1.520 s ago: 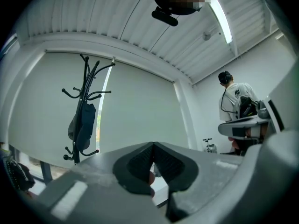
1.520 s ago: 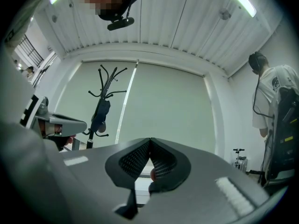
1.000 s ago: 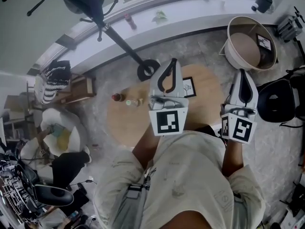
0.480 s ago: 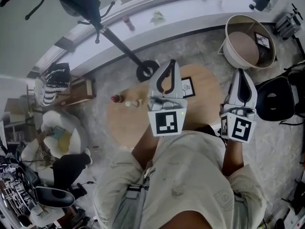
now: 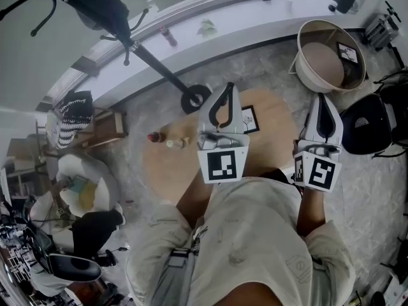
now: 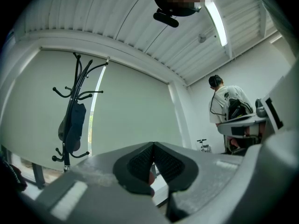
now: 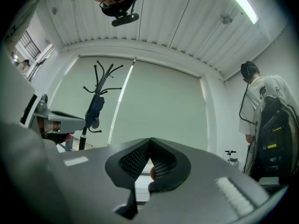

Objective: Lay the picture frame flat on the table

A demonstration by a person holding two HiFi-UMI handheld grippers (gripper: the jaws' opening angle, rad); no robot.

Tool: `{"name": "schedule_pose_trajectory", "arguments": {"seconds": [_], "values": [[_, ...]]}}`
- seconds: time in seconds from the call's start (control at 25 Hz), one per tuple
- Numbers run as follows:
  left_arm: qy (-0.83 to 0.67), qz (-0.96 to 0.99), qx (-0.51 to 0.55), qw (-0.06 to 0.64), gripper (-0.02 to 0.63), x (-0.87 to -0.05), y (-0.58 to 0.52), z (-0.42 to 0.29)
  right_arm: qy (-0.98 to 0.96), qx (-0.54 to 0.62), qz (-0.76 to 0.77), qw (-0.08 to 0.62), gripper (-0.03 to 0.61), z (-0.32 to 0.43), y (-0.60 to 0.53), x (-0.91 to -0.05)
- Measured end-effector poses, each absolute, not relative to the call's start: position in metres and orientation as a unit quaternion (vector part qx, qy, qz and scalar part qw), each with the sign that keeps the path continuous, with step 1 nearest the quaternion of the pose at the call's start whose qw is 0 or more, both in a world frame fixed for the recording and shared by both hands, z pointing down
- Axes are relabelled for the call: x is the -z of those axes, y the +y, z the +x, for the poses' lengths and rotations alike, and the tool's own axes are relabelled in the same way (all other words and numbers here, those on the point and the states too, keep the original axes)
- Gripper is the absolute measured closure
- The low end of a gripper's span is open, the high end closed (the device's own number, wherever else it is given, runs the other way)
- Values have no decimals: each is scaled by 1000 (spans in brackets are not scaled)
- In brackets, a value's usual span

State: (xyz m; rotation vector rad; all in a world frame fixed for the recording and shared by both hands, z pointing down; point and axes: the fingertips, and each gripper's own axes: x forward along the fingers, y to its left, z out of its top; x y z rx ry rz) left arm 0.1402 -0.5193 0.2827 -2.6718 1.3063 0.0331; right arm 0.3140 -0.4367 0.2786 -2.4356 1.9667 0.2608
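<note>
No brand or readable wording anywhere. Only markings are the b/w square markers on the cubes of the L tongs (image 5: 227,88) and R tongs (image 5: 322,98). The print inside the picture frame (image 5: 250,118) is too small to read.

Picture frame: dark border, white middle. It sits on the far part of the round wooden surface (image 5: 169,167), just R of the L tongs in head view and partly covered by them. Standing or flat, can't tell from above.

L tongs (image 6: 153,146): clenched, ribbed pads pressed together, nothing between. R tongs (image 7: 150,141): same, clenched and empty. Neither grasps the frame. R tongs show over the surface's R edge.

Also on the surface, L side: a red-capped bottle (image 5: 153,136) w/ two small pale items (image 5: 177,142) in a row beside it.

Room:
- Grey mottled floor (image 5: 280,62), w/ a curved white ledge (image 5: 255,14) along the far side.
- Black coat rack (image 5: 159,65) w/ a dark garment, its base near the surface's far edge.
- Round beige tub (image 5: 326,56) far R, black chair (image 5: 366,129) near it.
- Gripper views show a pale blind (image 6: 126,101) and a ribbed white ceiling w/ a strip light (image 6: 216,17).
- A person w/ headphones and backpack (image 7: 259,106) stands at R.
</note>
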Motion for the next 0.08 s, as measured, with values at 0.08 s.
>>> {"name": "schedule_pose_trajectory", "arguments": {"seconds": [0.08], "values": [[433,-897,-11,87,609,-282,-519,145,623,-85,-777,1,577,318,-436,-276]]}}
